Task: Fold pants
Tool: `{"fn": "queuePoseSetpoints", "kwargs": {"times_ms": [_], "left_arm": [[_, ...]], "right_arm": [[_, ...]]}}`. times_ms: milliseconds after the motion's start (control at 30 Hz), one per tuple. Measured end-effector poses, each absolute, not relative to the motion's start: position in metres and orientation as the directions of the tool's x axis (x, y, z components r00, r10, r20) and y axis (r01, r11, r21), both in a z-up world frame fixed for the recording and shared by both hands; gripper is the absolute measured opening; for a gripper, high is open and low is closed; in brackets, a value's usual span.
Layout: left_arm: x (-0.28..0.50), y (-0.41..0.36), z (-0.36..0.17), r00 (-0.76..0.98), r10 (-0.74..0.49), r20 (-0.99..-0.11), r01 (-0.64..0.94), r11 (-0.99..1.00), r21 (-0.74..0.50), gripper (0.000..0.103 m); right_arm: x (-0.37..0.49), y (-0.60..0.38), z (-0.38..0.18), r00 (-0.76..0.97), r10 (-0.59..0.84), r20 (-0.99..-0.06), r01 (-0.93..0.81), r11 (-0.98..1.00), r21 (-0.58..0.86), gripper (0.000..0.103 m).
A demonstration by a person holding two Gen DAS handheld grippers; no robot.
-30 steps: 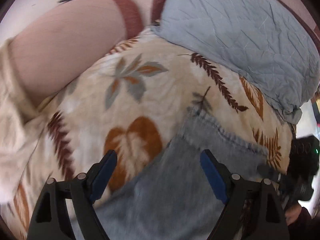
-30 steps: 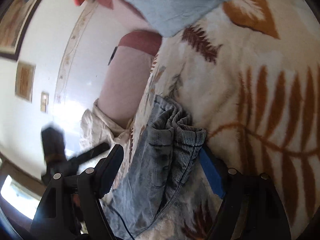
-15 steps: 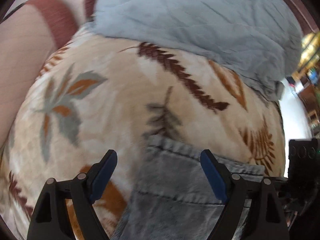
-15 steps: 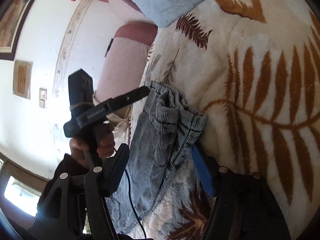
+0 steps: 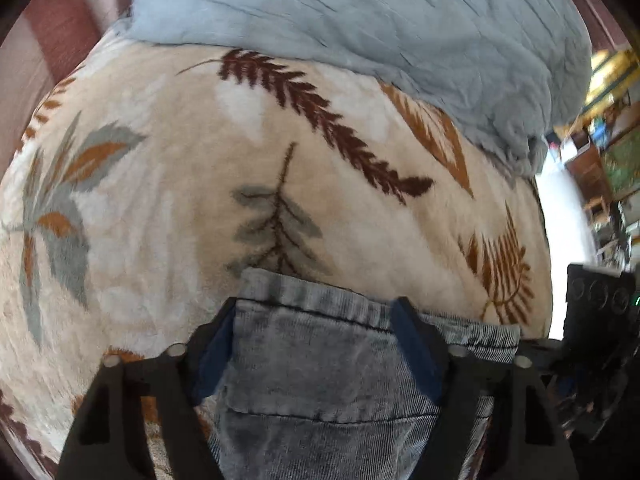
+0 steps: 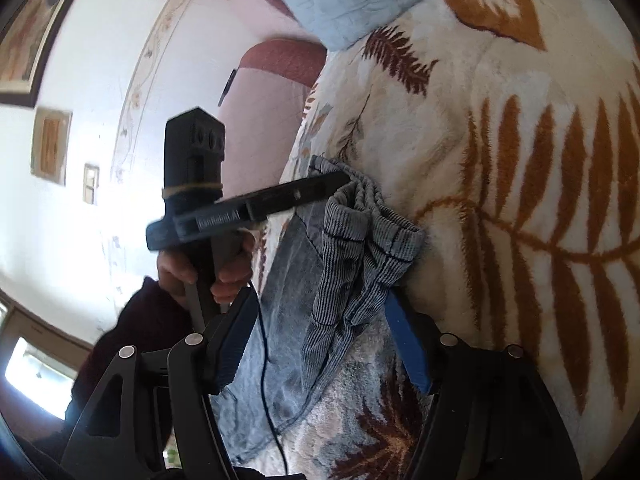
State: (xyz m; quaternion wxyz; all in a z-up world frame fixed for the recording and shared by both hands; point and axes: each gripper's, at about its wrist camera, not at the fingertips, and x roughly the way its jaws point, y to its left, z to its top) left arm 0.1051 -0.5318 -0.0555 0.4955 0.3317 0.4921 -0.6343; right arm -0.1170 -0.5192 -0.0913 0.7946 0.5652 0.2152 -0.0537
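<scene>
Home bedroom: leaf-print fleece blanket (image 5: 168,184), blue quilt (image 5: 380,20), framed pictures (image 6: 50,146) on wall.

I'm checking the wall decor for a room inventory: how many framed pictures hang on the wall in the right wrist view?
2. A large dark-framed picture sits at the upper left edge, partly cut off; a smaller light-framed one hangs below it. The small plate beside that looks like a switch. More may lie outside the view.

You have a cream leaf-print blanket (image 5: 168,208) under a pale blue quilt (image 5: 360,20), white walls (image 6: 100,160) with framed pictures (image 6: 52,146), a reddish headboard (image 6: 288,60), and cluttered shelves (image 5: 608,152) at right.
</scene>
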Motion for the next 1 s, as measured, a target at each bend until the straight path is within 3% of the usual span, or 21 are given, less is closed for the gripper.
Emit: {"fn": "queuePoseSetpoints", "kwargs": {"times_ms": [267, 300, 333, 400, 667, 733, 900, 1000], "left_arm": [[0.092, -0.526, -0.053, -0.236, -0.321, -0.917, 0.972, -0.072, -0.224, 0.057], [0.091, -0.524, -0.051, -0.232, -0.329, -0.916, 0.973, -0.079, -0.218, 0.055], [0.09, -0.522, -0.049, -0.227, -0.338, -0.913, 0.974, -0.087, -0.209, 0.055], [0.087, -0.518, -0.045, -0.215, -0.352, -0.911, 0.976, -0.109, -0.188, 0.055], [0.086, -0.512, -0.037, -0.197, -0.357, -0.913, 0.978, -0.133, -0.159, 0.055], [0.086, -0.515, -0.042, -0.179, -0.338, -0.924, 0.982, -0.121, -0.146, 0.057], [0.089, -0.525, -0.052, -0.134, -0.294, -0.946, 0.989, -0.1, -0.109, 0.076], [0.087, -0.53, -0.05, -0.174, -0.297, -0.939, 0.982, -0.118, -0.145, 0.074]], "right_arm": [[-0.111, -0.518, -0.093, 0.894, 0.108, -0.434, 0.363, 0.39, 0.846, 0.062], [-0.111, -0.519, -0.095, 0.891, 0.099, -0.444, 0.375, 0.391, 0.84, 0.054], [-0.111, -0.521, -0.097, 0.886, 0.091, -0.455, 0.389, 0.387, 0.836, 0.037], [-0.111, -0.526, -0.106, 0.875, 0.098, -0.474, 0.41, 0.371, 0.833, 0.02], [-0.105, -0.497, -0.062, 0.914, 0.08, -0.398, 0.275, 0.599, 0.752, 0.016], [-0.103, -0.496, -0.065, 0.908, 0.094, -0.408, 0.279, 0.591, 0.757, 0.016], [-0.103, -0.507, -0.078, 0.883, 0.093, -0.46, 0.349, 0.527, 0.775, 0.015], [-0.103, -0.515, -0.091, 0.85, 0.082, -0.52, 0.421, 0.487, 0.765, 0.015]]}}
